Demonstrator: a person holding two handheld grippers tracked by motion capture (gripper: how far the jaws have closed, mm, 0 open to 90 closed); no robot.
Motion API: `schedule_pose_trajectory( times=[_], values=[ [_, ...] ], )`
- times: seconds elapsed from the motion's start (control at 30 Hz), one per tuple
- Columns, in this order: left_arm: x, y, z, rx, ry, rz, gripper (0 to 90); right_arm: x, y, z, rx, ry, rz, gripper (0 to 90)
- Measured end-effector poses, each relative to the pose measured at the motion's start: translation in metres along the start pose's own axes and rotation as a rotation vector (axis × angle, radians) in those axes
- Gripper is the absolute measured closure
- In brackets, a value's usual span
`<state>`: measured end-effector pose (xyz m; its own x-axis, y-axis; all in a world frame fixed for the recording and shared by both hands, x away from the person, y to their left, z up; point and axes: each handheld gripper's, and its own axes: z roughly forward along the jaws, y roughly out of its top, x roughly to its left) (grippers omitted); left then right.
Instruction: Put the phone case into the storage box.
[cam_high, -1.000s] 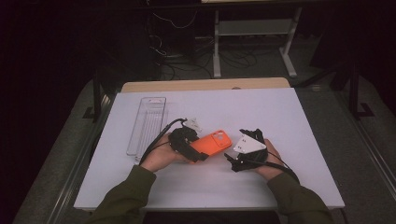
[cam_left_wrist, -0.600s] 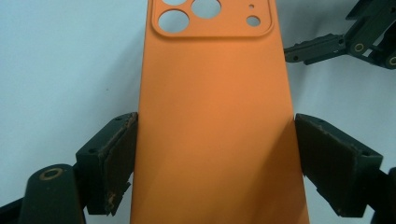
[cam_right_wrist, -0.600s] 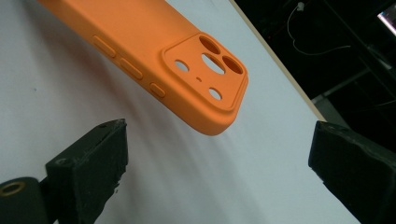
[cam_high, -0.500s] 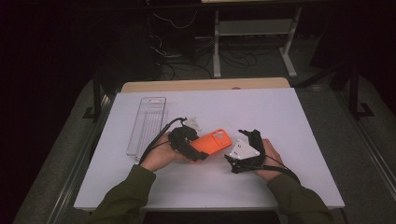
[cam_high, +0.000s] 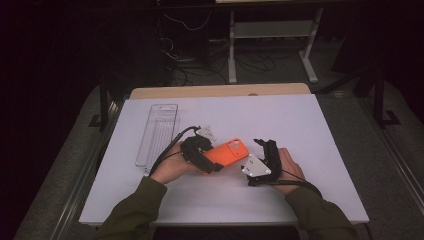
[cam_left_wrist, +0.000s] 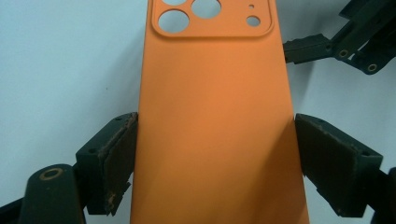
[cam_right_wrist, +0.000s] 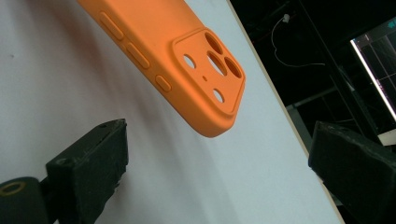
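High view: left gripper (cam_high: 212, 165) clamps the orange phone case (cam_high: 227, 151); right gripper (cam_high: 264, 145) gapes beside it.

The orange phone case (cam_high: 227, 151) is a soft-looking, matte silicone shell with its back face turned up. A raised, rounded-square camera panel sits at one end, pierced by three large round holes and two small ones (cam_left_wrist: 212, 16). One long edge carries three moulded oval button bumps (cam_right_wrist: 135, 49). The case is clamped across its width between the pads of the left gripper (cam_left_wrist: 215, 163), which press on both long edges. It is held off the white table (cam_high: 300, 120), slanted, with its camera end pointing toward the right gripper (cam_high: 265, 150).
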<state>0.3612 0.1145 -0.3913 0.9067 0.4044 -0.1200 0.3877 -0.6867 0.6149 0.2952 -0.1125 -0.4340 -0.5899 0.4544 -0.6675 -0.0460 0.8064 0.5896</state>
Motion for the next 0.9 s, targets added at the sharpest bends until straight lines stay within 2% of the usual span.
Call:
schedule_pose_trajectory(
  times=[0.17,0.23,0.53,0.63,0.77,0.9],
  values=[
    [-0.001,0.0,0.0,-0.007,0.002,-0.003,16.3,0.002,0.002,0.0,0.001,-0.039,-0.04,4.2],
    [0.0,0.0,-0.001,-0.001,0.002,0.008,16.3,0.004,0.003,0.0,0.0,-0.045,-0.06,4.2],
    [0.0,0.0,-0.001,-0.001,0.001,0.005,16.3,0.007,0.003,0.001,-0.002,-0.076,-0.165,4.2],
    [0.0,0.0,-0.001,-0.002,0.0,0.003,16.3,0.008,0.003,0.001,0.001,-0.088,-0.179,4.0],
    [0.0,0.0,-0.001,-0.003,-0.001,0.002,16.3,0.01,0.004,0.001,0.001,-0.112,-0.227,3.5],
    [-0.001,0.0,-0.001,0.0,0.001,0.005,16.3,0.012,0.005,0.0,0.008,-0.121,-0.246,3.2]
  ],
)
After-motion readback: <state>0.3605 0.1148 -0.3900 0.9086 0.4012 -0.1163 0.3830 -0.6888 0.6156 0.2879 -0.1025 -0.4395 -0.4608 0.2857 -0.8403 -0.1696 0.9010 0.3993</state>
